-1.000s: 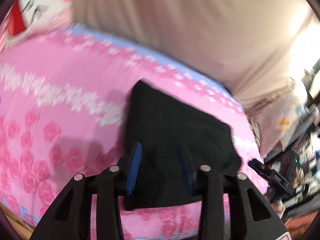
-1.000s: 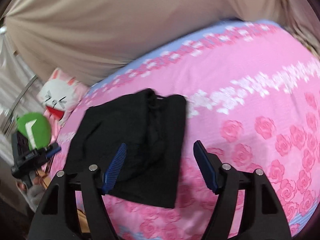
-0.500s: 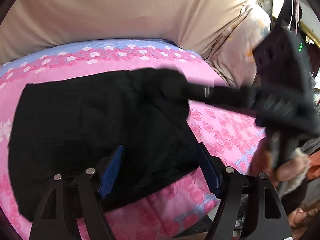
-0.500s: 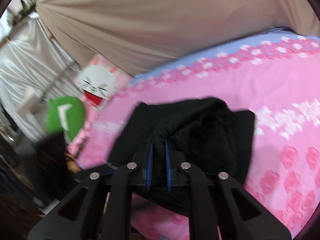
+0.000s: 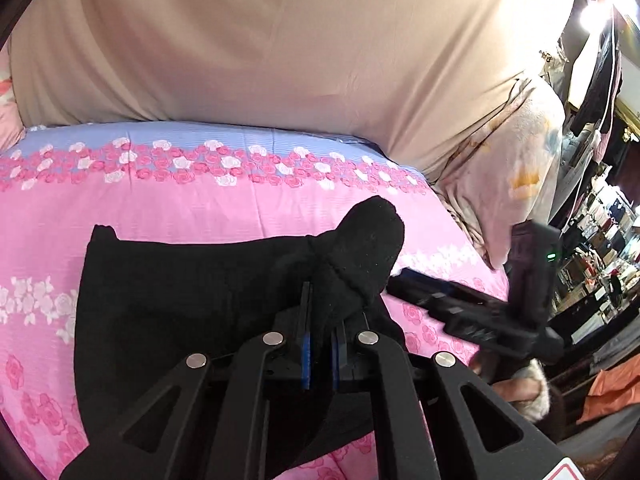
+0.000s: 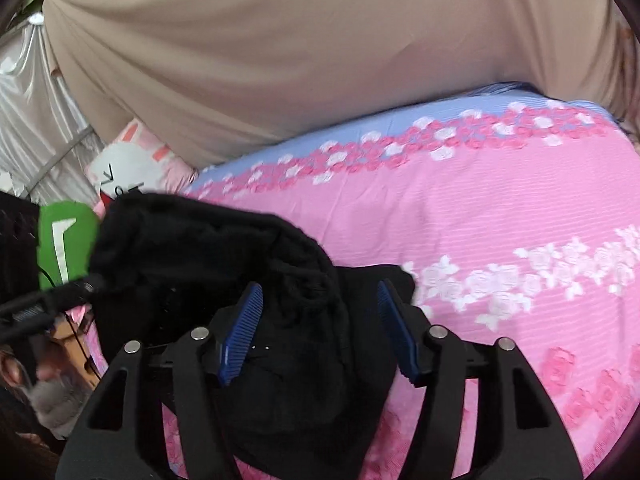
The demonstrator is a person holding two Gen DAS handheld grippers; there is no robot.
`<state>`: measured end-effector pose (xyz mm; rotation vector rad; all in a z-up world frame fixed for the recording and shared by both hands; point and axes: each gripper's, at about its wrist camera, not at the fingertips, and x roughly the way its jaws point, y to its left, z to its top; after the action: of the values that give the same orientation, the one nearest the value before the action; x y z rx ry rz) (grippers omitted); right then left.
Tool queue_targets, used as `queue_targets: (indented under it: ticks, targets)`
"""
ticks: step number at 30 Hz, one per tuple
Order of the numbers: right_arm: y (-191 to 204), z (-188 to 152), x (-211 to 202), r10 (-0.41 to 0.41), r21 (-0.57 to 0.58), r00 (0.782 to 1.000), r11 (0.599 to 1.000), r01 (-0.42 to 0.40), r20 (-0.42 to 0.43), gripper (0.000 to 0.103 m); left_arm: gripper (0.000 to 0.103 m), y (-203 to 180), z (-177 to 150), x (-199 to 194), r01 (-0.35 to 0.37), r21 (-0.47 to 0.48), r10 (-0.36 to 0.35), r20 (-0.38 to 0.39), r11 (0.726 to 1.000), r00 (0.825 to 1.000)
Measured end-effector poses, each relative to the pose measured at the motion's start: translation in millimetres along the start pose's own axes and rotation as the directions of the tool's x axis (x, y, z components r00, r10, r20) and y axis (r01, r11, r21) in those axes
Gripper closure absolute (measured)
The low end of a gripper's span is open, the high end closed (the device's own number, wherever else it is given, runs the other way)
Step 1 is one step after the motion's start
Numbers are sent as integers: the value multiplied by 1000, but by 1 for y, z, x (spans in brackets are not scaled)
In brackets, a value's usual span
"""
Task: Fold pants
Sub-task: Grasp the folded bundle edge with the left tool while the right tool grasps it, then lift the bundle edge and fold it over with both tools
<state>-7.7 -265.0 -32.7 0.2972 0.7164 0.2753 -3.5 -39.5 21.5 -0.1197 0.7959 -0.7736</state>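
On the pink rose-print bed (image 5: 224, 208), black pants (image 5: 180, 292) lie partly folded. The left gripper (image 5: 320, 340) has its fingers pinched on a raised bunch of the fabric; the right gripper (image 6: 320, 332) hangs above the pants, fingers apart. Beige curtain (image 6: 280, 60) behind.

Black pants (image 5: 192, 292) are lying on a pink bedsheet (image 5: 224, 204) showing rose print and a lavender border, blue pads (image 6: 244, 336) are lining the black right gripper (image 6: 320, 334), and a beige curtain (image 6: 280, 60) is hanging behind.

Two close wrist views, both over black pants (image 5: 192, 292) on bed.
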Motion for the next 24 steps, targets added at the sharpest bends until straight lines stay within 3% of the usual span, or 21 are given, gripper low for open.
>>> queue_targets:
  ticks: [1, 2, 8, 12, 14, 16, 17, 19, 20, 22, 24]
  targets:
    - [2, -1, 8, -6, -8, 1000, 1000, 6, -13, 74, 98, 0, -1, -1, 2, -3, -2, -1, 1000, 1000]
    - [4, -3, 17, 11, -7, 999, 1000, -11, -48, 103, 98, 0, -1, -2, 1, -3, -1, -1, 1000, 1000]
    - [41, -12, 27, 233, -3, 968, 972, -234, -89, 103, 98, -2, 0, -7, 12, 5, -12, 15, 1000, 1000]
    - [51, -25, 63, 220, 7, 959, 975, -222, -181, 103, 98, -8, -5, 4, 7, 19, -7, -10, 1000, 1000]
    - [42, -33, 60, 208, 44, 963, 978, -203, -174, 103, 98, -10, -10, 12, 9, 15, -9, -34, 1000, 999]
    - [30, -33, 30, 138, 41, 985, 990, -135, -103, 98, 98, -10, -15, 14, 18, 14, -17, -45, 1000, 999]
    - [23, -31, 17, 93, 37, 993, 995, -91, -69, 91, 98, -9, -16, 12, 18, 15, -18, -39, 1000, 999]
    - [11, -24, -4, 28, 42, 999, 999, -27, -15, 55, 98, -8, -16, 10, 28, 7, -28, -31, 1000, 999]
    - [6, -19, -9, 6, 35, 1000, 999, -6, 7, 46, 98, -7, -16, 10, 33, 1, -33, -29, 999, 999]
    - [7, -14, -3, -9, 1, 1000, 1000, 9, -15, 46, 98, -5, -15, 11, 36, -5, -36, -27, 999, 999]
    - [11, -12, 12, 10, -13, 999, 1000, -10, -44, 60, 98, -6, -15, 9, 35, -7, -35, -27, 999, 999]
